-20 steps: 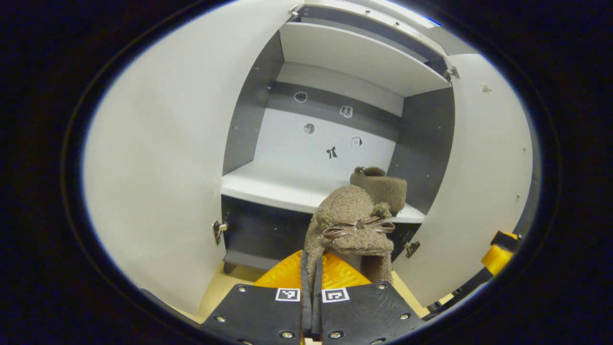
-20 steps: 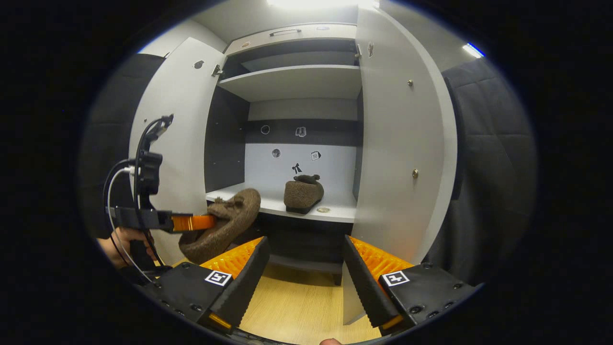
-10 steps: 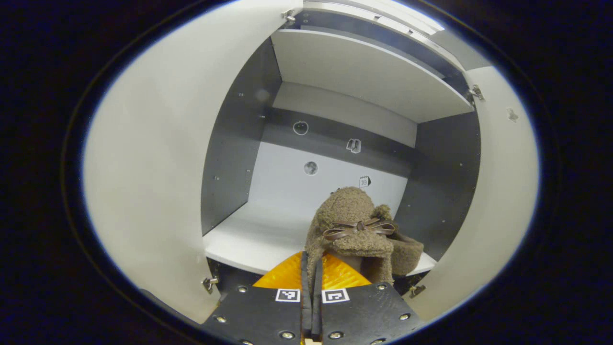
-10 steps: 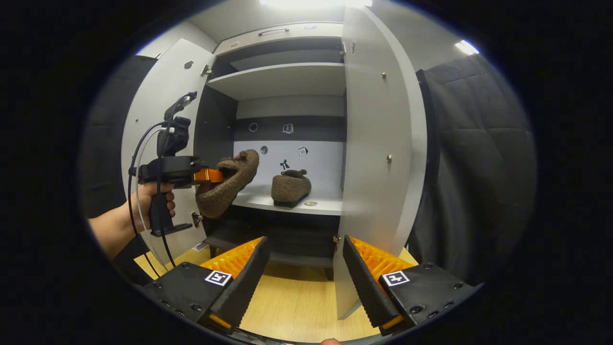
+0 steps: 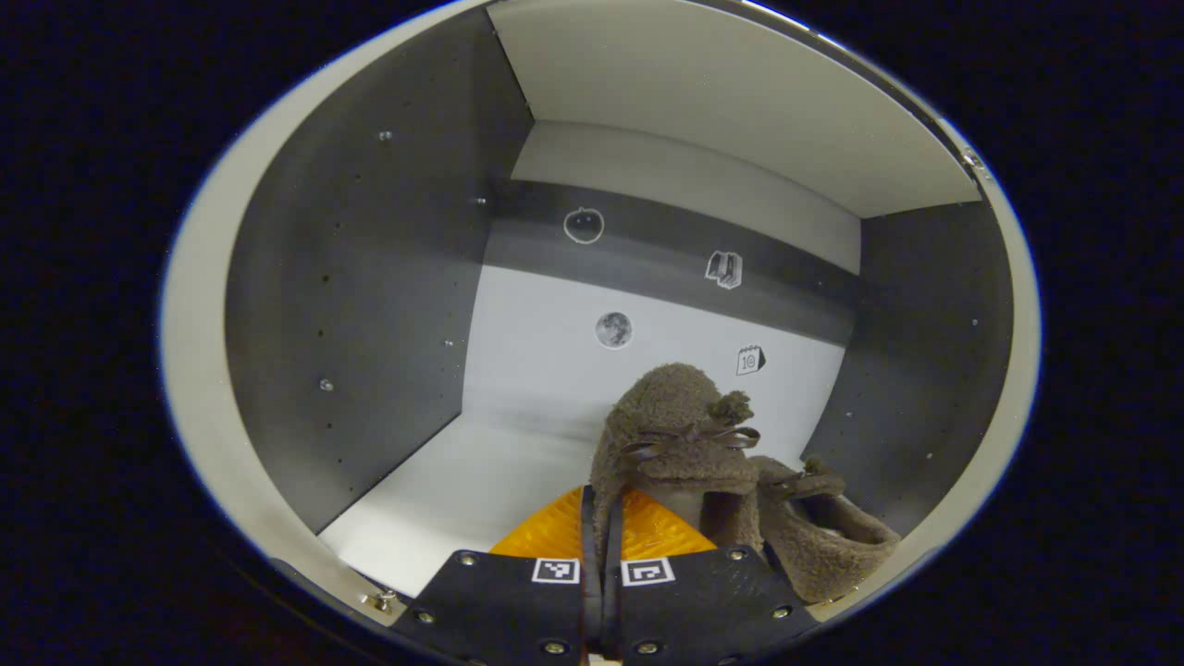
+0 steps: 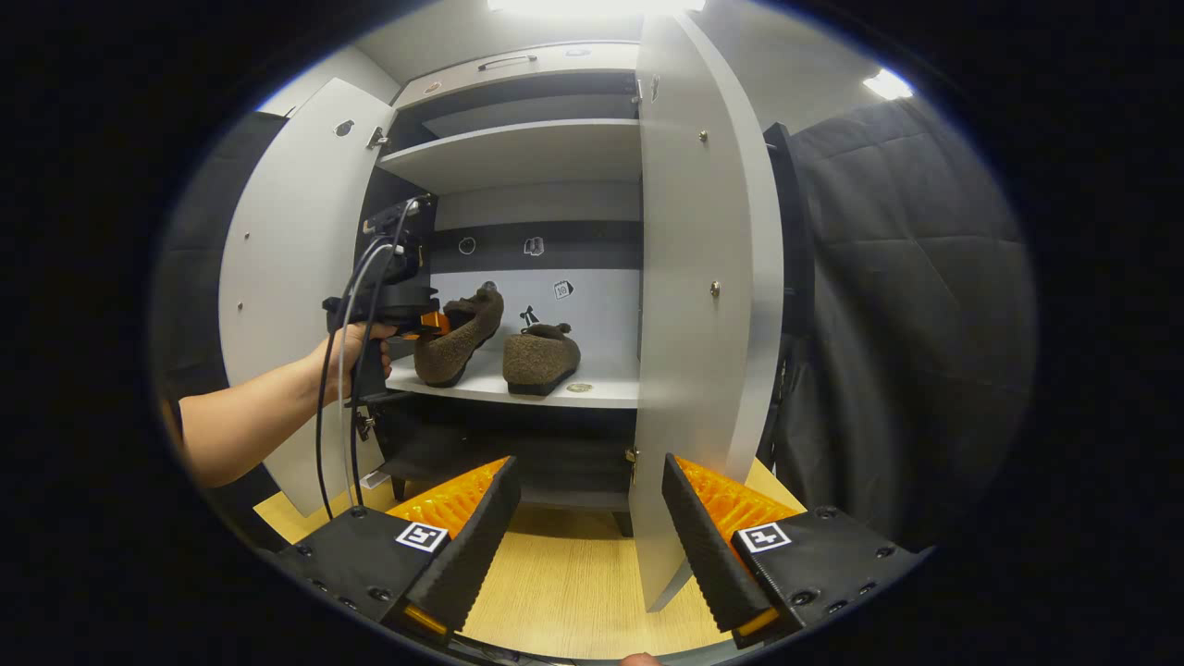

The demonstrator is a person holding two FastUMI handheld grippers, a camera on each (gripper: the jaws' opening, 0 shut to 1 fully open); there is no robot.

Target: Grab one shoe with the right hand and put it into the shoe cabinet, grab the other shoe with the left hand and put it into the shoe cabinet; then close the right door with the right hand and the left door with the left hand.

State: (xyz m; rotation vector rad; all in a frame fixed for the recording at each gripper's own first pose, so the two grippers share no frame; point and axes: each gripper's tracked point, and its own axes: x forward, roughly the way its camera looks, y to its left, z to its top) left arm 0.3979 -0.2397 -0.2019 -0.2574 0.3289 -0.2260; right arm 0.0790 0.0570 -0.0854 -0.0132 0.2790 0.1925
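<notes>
Both shoes are low brown slippers of curly, fleece-like fabric with rounded toes, each trimmed with a thin, smooth brown bow. The shoe cabinet (image 6: 518, 157) is made of flat matte panels, pale grey on the doors and shelves, dark grey on the inner side walls, with small stickers on its back panel.

In the left gripper view, the left tongs (image 5: 601, 555) sit at the bottom centre, their fingers pressed together on the heel edge of the held slipper (image 5: 680, 435), which rises straight ahead of them inside the cabinet, bow facing the camera. The second slipper (image 5: 819, 541) lies just to its lower right, opening upward; whether the two touch I cannot tell. The pale shelf (image 5: 444, 499) spreads out at lower left.

In the right gripper view, the held slipper (image 6: 458, 333) is left of centre, tilted toe-up with its heel low over the shelf (image 6: 601, 393); whether it rests on it I cannot tell. A hand (image 6: 356, 347) holds the left tongs (image 6: 435, 322) at its heel. The second slipper (image 6: 541, 356) sits flat on the shelf just to the right. The right tongs (image 6: 587, 527) at the bottom of the frame stand wide open and empty, above light wooden floor (image 6: 573, 592), well short of the cabinet. The right door (image 6: 708, 305) stands open at centre, the left door (image 6: 296, 240) at the left.
</notes>
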